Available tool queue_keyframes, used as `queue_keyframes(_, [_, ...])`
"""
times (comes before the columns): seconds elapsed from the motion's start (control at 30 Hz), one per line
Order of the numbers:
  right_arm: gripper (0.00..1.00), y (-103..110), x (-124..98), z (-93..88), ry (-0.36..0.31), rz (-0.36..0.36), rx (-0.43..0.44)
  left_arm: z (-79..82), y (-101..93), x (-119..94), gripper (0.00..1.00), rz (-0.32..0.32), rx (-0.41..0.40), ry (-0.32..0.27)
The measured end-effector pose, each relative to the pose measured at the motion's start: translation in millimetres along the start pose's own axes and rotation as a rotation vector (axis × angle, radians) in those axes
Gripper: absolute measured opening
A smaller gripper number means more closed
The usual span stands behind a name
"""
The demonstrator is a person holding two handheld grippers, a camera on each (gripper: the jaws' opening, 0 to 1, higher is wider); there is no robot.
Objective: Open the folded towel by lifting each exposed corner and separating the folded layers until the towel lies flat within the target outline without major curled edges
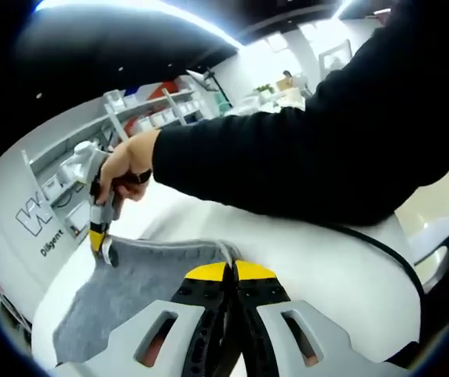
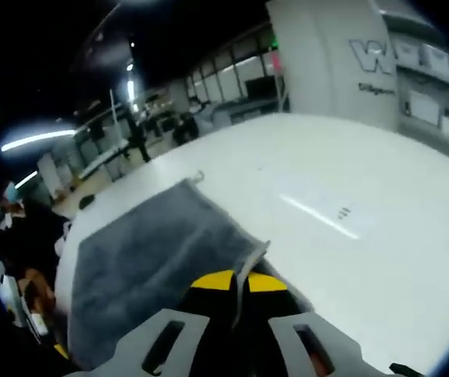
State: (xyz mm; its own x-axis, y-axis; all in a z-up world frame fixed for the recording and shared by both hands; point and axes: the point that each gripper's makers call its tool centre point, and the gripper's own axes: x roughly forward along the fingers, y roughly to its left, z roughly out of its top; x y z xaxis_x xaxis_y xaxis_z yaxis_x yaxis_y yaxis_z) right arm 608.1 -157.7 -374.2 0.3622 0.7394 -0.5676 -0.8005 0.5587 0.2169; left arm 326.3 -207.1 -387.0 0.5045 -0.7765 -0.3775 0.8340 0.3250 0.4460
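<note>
A: In the left gripper view, where is the grey towel [image 1: 134, 287]?

B: On the white table [image 1: 342, 275], spread ahead and to the left of the left gripper [image 1: 231, 275]. Its long axis runs from those yellow-tipped jaws away toward the far left. The jaws are pressed together over the towel's near corner, pinching it. The cloth looks soft and napped.

A: And the other tool?

B: The right gripper [image 1: 105, 250], held by a hand [image 1: 126, 166] in a black sleeve [image 1: 303, 149], reaches down onto the towel's far corner; its tips seem clamped on it. Shelving [image 1: 142, 110] behind holds small white bins, contents too small to tell.

A: The right gripper view?

B: The right gripper [image 2: 240, 284] has its jaws closed on a towel [image 2: 150, 263] corner at its tips. The cloth stretches away to the left, a small loop at the far corner. The glossy table [image 2: 350, 212] lies to the right.
</note>
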Motion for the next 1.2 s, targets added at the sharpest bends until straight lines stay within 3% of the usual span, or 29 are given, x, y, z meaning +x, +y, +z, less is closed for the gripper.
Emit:
queue_keyframes(0.07, [0.00,1,0,-0.8,0.021,-0.018,-0.061,2.1,1.5,-3,0.01,0.004,-0.014,-0.014])
queue_keyframes(0.53, [0.00,1,0,-6.7,0.064,-0.170,-0.094,6.8,15.0,-14,0.01,0.041,-0.067,-0.044])
queue_keyframes(0.8, [0.00,4,2,-1.1,0.081,-0.206,-0.059,12.9,16.2,-19,0.01,0.051,-0.046,-0.067])
queue_keyframes(0.97, [0.00,6,3,-1.4,0.115,-0.224,-0.072,19.1,18.3,-27,0.01,0.023,-0.106,-0.111])
queue_keyframes(1.1, [0.00,6,0,3.2,0.138,-0.232,-0.086,20.8,24.6,-35,0.00,0.037,-0.105,-0.124])
queue_keyframes(1.2, [0.00,8,0,10.0,0.148,-0.238,-0.084,21.2,33.7,-41,0.00,0.082,-0.059,-0.126])
